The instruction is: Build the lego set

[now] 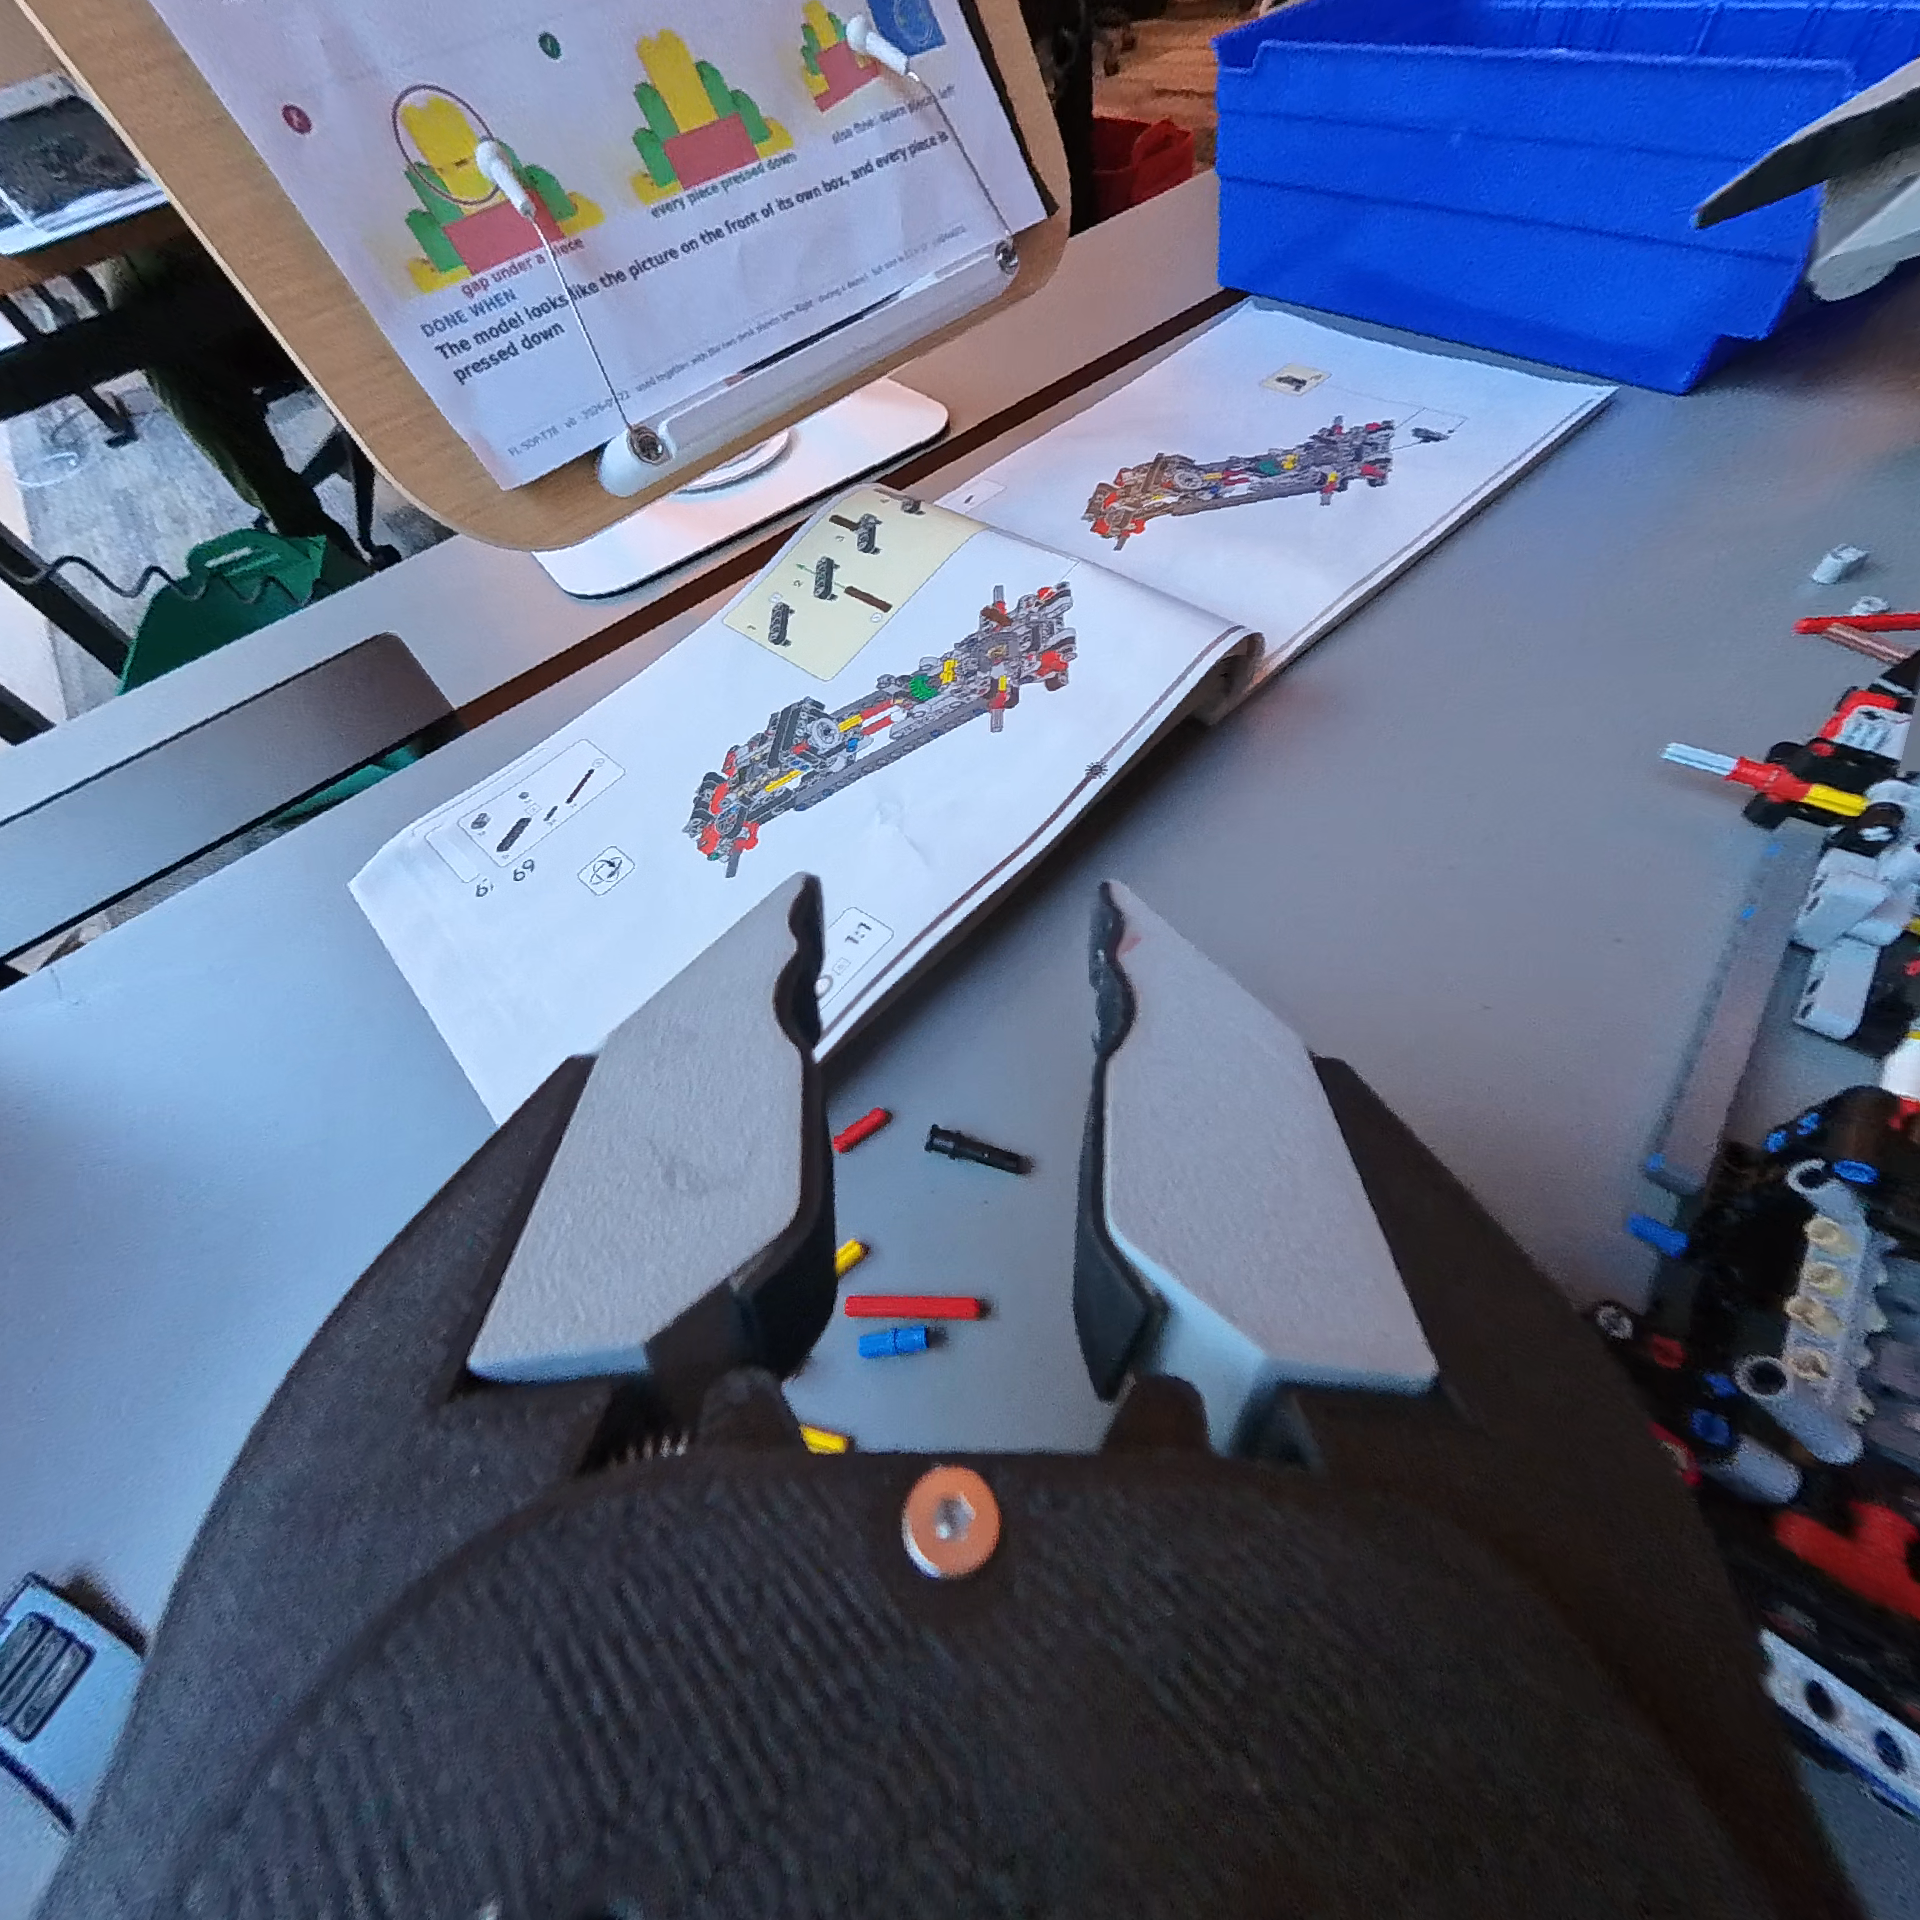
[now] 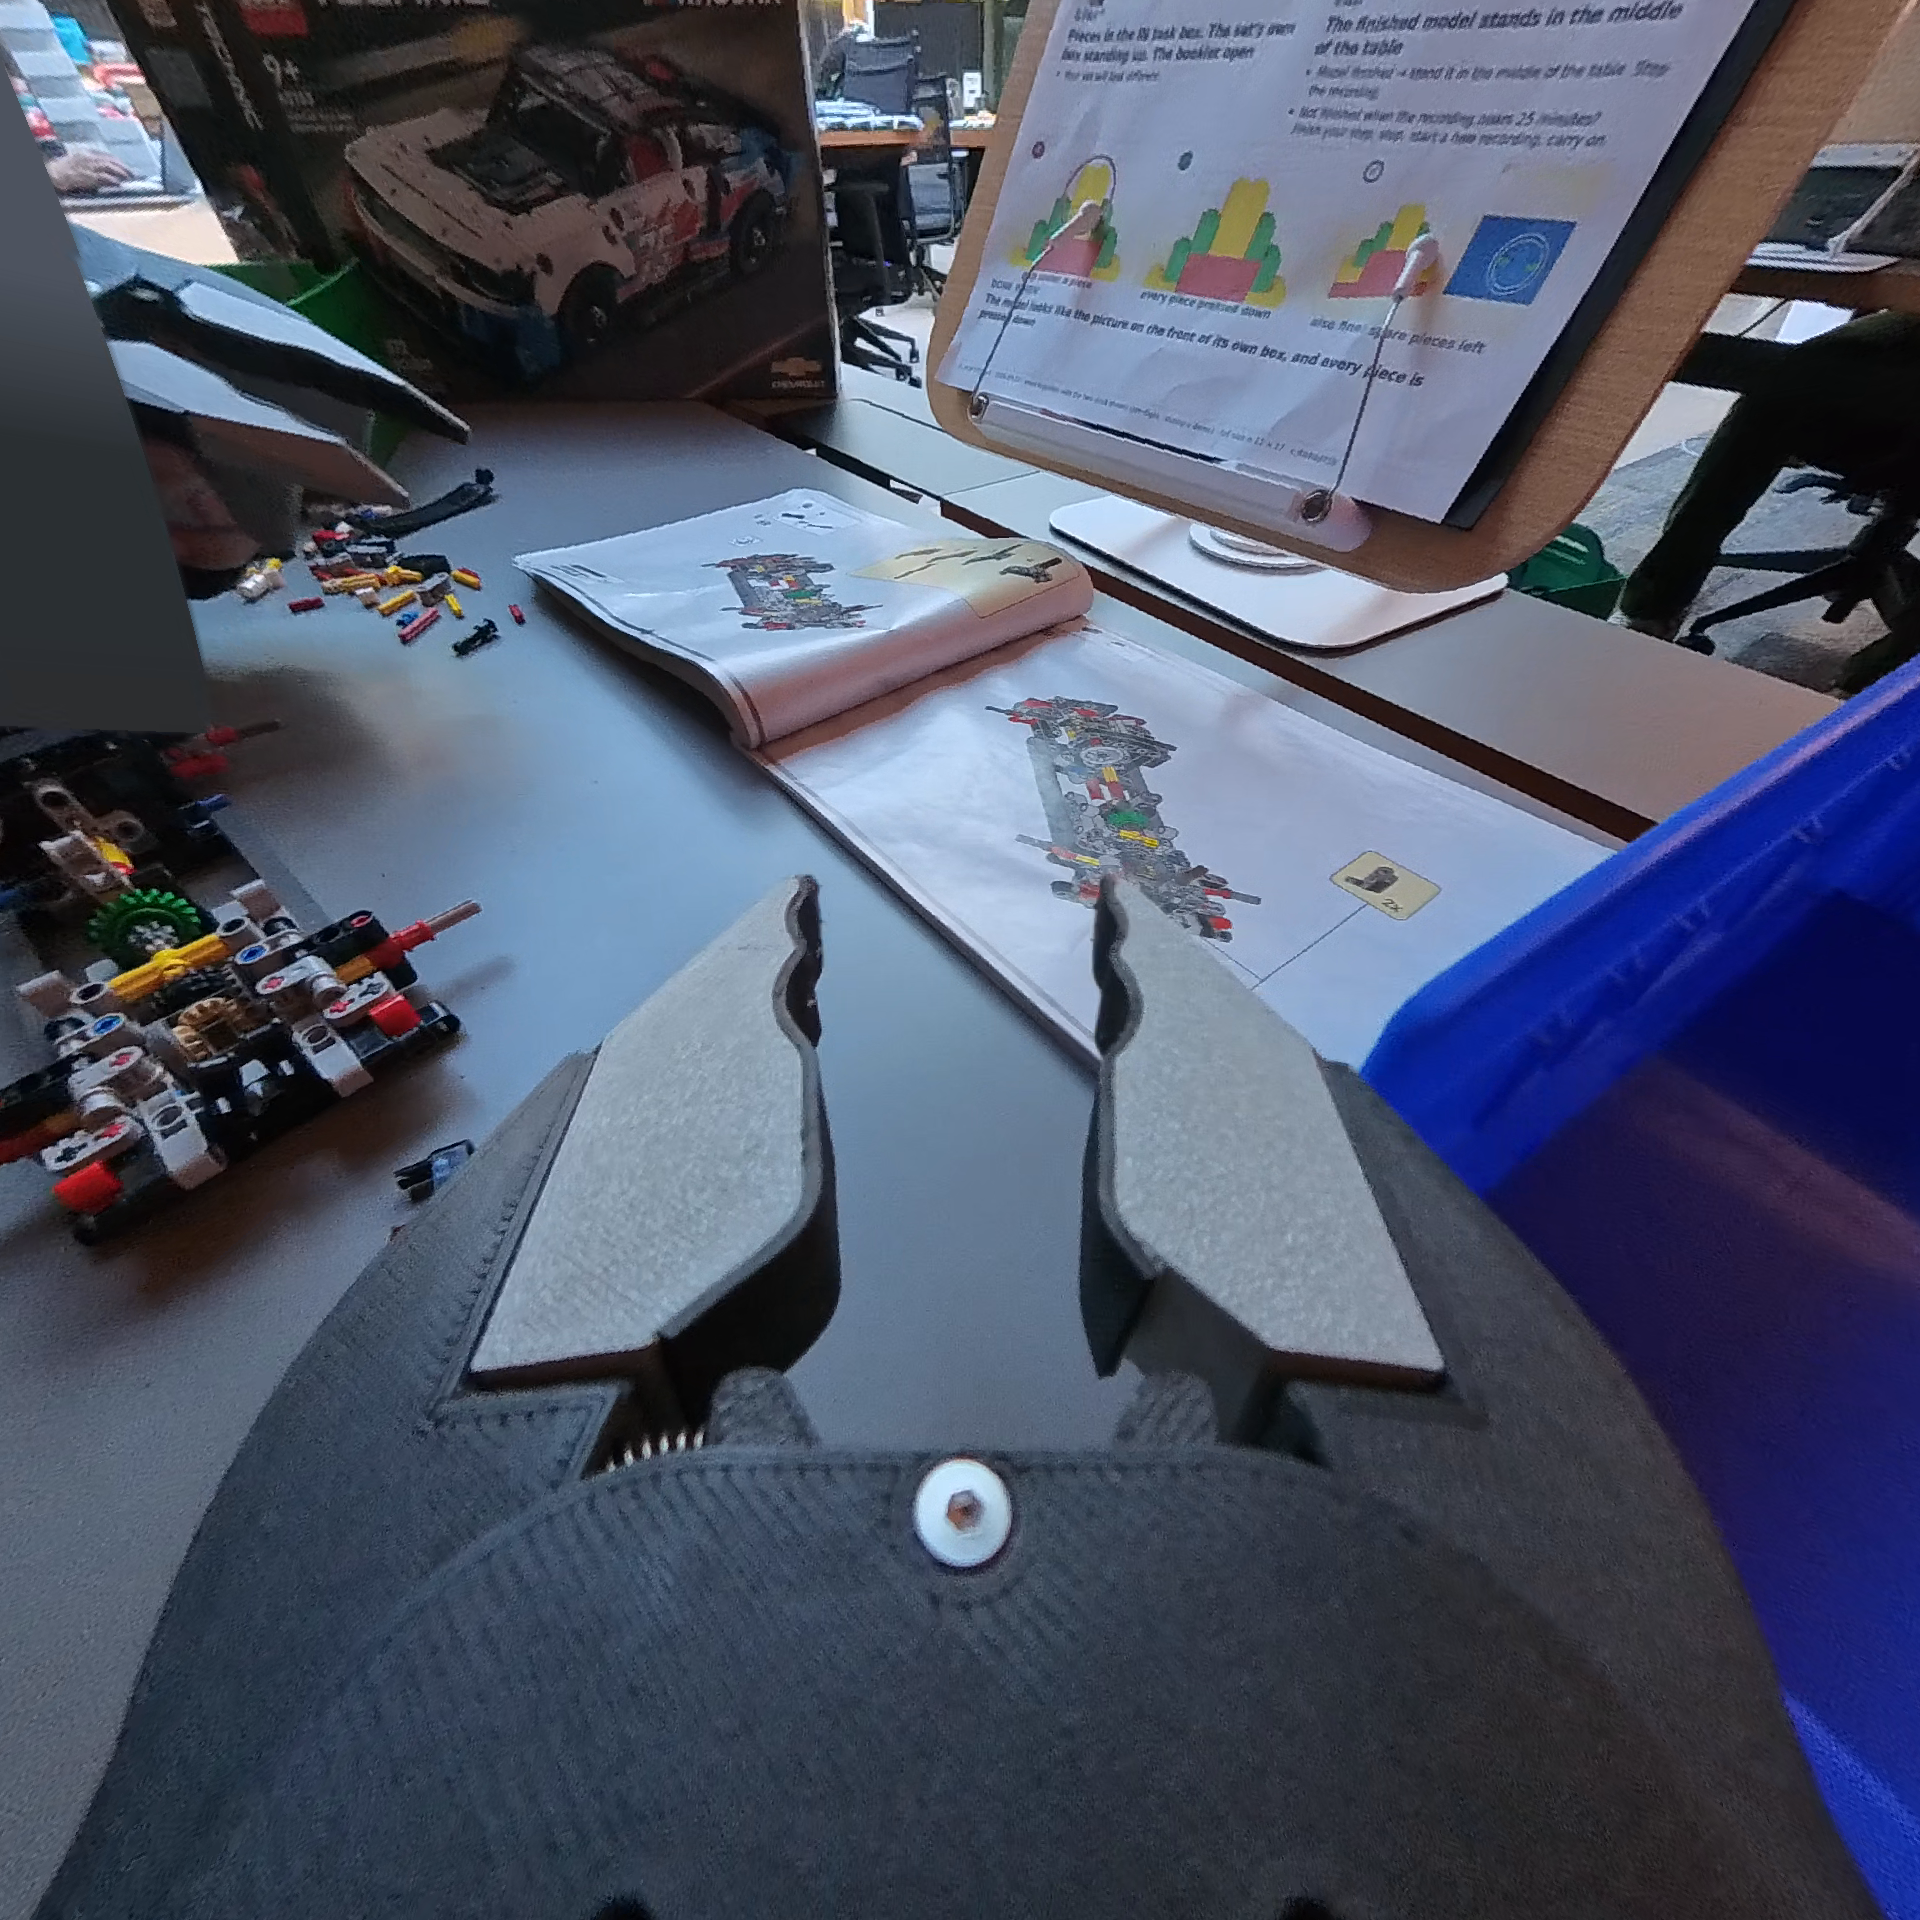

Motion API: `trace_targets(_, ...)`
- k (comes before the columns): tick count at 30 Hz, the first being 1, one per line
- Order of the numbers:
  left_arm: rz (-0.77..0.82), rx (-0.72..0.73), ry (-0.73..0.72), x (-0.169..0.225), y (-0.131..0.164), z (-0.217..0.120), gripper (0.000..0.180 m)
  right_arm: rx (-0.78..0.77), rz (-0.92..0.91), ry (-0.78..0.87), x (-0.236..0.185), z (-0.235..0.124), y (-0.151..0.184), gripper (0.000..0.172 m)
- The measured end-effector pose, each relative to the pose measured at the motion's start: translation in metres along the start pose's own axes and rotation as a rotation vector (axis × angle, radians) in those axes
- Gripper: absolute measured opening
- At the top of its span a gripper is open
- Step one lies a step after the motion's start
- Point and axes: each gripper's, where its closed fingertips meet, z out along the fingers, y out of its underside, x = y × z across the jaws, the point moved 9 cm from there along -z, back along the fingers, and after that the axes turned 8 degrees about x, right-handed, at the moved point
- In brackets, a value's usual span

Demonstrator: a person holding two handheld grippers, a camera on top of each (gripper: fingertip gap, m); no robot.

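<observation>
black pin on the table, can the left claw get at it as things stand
Probably yes. The left claw is open and holds nothing, and the black pin lies loose on bare table below its fingers, with only small red and blue pins nearby.

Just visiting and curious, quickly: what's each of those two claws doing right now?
Left gripper: open, holding nothing.
Right gripper: open, holding nothing.
</observation>
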Motion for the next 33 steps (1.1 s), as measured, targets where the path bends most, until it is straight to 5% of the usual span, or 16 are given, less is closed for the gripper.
trace_targets(33, -0.108, -0.034, -0.125, -0.02, 0.002, -0.01, 0.046, 0.01, 0.045, -0.017, 0.004, -0.005, 0.001, 0.047)
